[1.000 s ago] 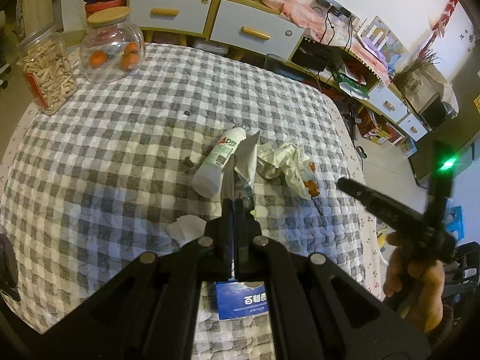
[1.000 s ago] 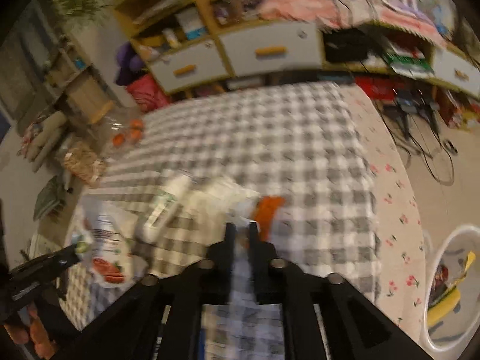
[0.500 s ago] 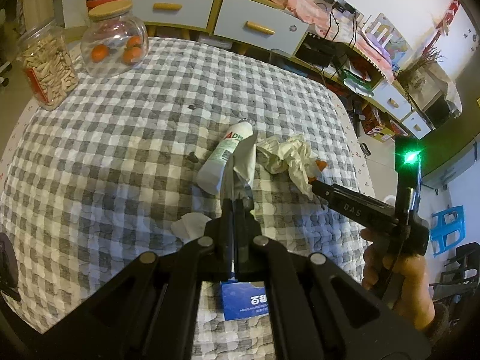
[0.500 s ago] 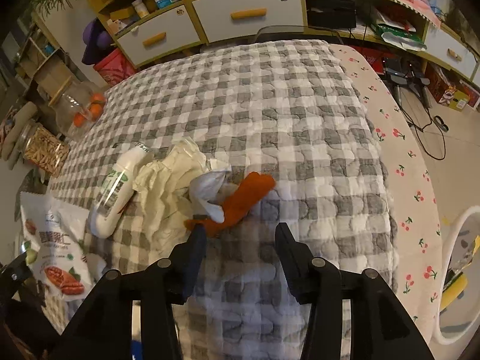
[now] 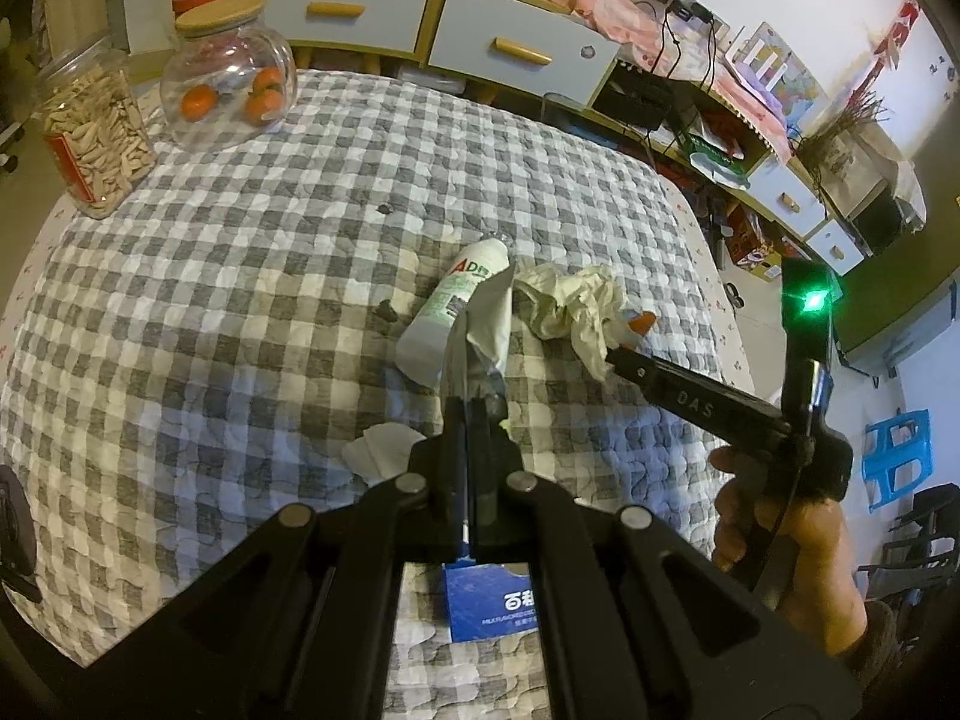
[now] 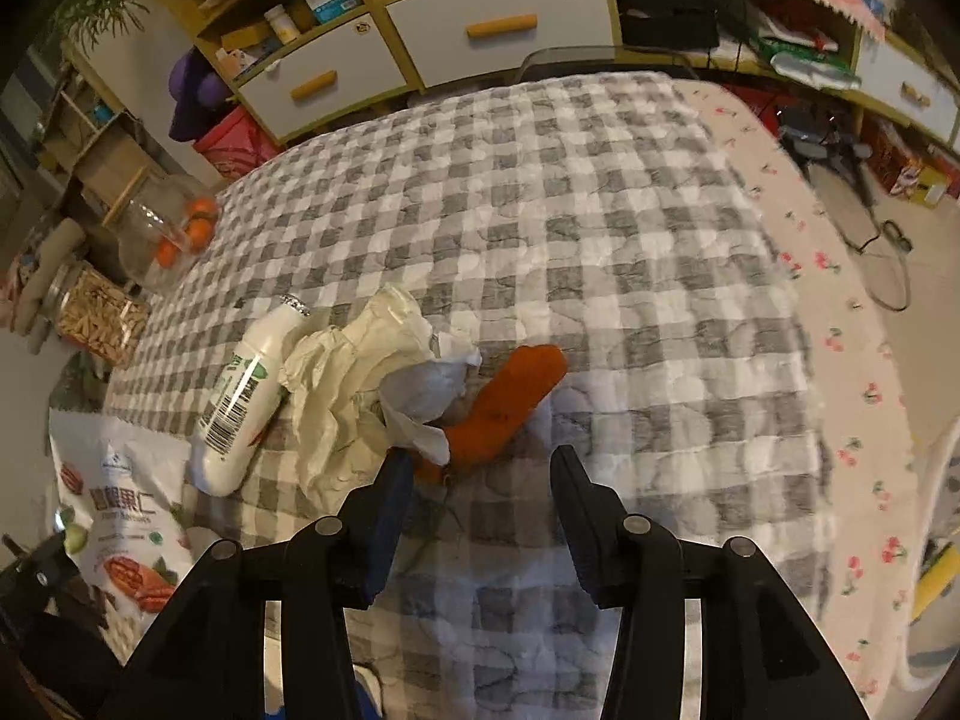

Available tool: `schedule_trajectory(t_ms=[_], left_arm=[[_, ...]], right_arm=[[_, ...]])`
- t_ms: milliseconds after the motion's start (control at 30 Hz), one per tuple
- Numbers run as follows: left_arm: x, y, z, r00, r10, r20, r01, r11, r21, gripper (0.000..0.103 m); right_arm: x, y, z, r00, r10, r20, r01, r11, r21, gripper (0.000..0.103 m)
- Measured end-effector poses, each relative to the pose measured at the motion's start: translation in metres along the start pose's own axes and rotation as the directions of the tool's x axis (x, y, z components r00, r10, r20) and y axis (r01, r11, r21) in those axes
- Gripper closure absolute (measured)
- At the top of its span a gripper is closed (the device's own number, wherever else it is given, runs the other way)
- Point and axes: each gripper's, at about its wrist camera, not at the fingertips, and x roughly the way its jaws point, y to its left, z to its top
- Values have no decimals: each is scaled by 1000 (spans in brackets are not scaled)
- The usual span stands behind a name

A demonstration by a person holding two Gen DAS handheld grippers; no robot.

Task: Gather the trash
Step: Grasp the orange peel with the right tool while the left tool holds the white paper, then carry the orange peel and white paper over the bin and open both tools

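An orange carrot-like piece (image 6: 510, 402) lies on the checked tablecloth (image 6: 600, 210) beside a white tissue (image 6: 426, 384), crumpled cream paper (image 6: 336, 384) and a lying white bottle (image 6: 246, 396). My right gripper (image 6: 480, 468) is open, and the orange piece's near end sits between its tips, untouched. In the left wrist view the right gripper (image 5: 618, 357) points at the crumpled paper (image 5: 570, 306) next to the bottle (image 5: 450, 312). My left gripper (image 5: 471, 408) is shut on the thin edge of a snack bag (image 5: 489, 324). The snack bag (image 6: 120, 510) hangs at the lower left of the right wrist view.
A glass jar of oranges (image 5: 228, 78) and a jar of seeds (image 5: 93, 132) stand at the table's far left. A tissue (image 5: 384, 447) and a blue box (image 5: 504, 600) lie near the front edge. Drawer cabinets (image 5: 420, 18) stand behind, and a blue stool (image 5: 894, 456) stands at the right.
My right gripper has opened from nearly shut and come down and forward to the orange piece. The left gripper and its bag have stayed put.
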Motion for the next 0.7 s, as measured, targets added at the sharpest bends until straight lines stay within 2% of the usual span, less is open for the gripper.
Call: schedule_trajectory(t_ms=[200, 233, 300, 400, 700], left_arm=[[1, -6, -1, 1000, 1, 0, -1, 1000, 3, 103], [1, -6, -1, 1000, 0, -1, 0, 1000, 3, 103], [2, -8, -2, 1000, -2, -2, 2, 1000, 4, 103], [2, -10, -2, 1000, -5, -2, 5, 1000, 3, 103], [-3, -18, 0, 1000, -26, 12, 26, 1000, 8, 103]], right_arm=[[10, 8, 0, 1000, 18, -11, -18, 999, -35, 56], [12, 9, 0, 1000, 24, -9, -25, 999, -41, 58], [14, 11, 1, 999, 40, -9, -40, 997, -58, 70], [11, 14, 1, 999, 37, -1, -37, 996, -85, 79], [-29, -7, -4, 998, 54, 20, -52, 996, -75, 81]])
